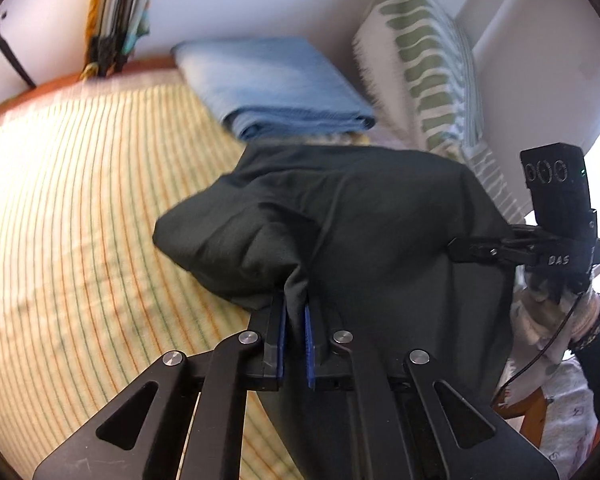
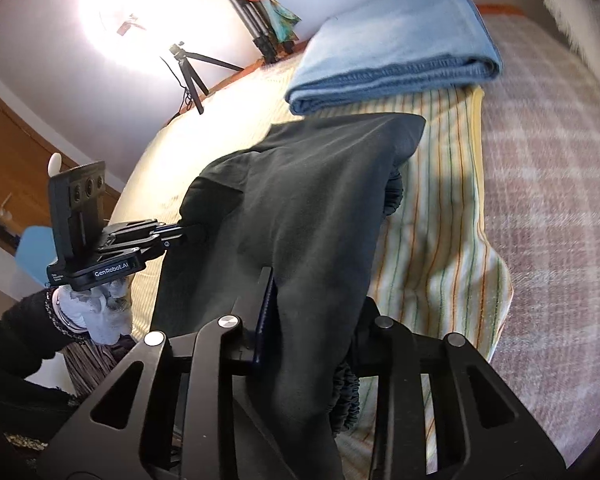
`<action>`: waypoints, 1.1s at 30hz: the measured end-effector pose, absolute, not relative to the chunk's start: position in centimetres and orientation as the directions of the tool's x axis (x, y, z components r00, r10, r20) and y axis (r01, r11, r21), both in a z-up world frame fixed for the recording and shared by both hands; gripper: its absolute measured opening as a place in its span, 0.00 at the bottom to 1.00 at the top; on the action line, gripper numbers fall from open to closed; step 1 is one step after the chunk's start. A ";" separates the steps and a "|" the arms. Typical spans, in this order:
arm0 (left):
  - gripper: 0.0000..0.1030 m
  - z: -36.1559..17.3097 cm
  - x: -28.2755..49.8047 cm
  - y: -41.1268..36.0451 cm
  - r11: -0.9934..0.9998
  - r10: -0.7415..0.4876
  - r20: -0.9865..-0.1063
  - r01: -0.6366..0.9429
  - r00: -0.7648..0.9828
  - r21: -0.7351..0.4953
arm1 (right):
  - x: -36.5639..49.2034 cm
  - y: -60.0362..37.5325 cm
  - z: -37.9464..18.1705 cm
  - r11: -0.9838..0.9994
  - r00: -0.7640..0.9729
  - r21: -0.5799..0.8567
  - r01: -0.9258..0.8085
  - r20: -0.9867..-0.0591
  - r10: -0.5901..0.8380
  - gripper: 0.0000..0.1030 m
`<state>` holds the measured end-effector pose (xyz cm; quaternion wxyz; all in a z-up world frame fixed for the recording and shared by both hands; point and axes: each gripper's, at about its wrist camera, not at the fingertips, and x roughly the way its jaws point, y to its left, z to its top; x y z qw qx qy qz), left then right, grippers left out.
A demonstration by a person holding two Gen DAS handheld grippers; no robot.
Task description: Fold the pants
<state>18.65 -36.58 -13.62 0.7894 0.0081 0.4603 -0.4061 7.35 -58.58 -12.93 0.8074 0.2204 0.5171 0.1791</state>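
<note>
The pants (image 1: 360, 220) are black and hang in folds over a striped yellow bed cover (image 1: 80, 200). My left gripper (image 1: 296, 312) is shut on a fold of the pants at their near edge. My right gripper (image 1: 460, 250) shows at the right of the left wrist view, shut on the pants' other side. In the right wrist view the pants (image 2: 312, 220) drape over my right gripper (image 2: 300, 280), which is shut on them; its right finger is hidden by cloth. My left gripper (image 2: 180, 232) grips the pants' left edge there.
A folded blue blanket (image 1: 276, 84) lies on the bed beyond the pants, also in the right wrist view (image 2: 396, 44). A green-patterned pillow (image 1: 424, 60) leans at the wall. A pink checked cover (image 2: 548, 200) lies to the right. Tripods (image 2: 192, 72) stand by the wall.
</note>
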 end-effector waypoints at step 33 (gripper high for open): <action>0.53 -15.0 24.6 -37.6 0.673 -0.652 -0.753 0.529 0.095 -0.516 | 8.9 -61.8 -12.0 0.870 0.409 0.487 0.070 -0.810 0.421 0.27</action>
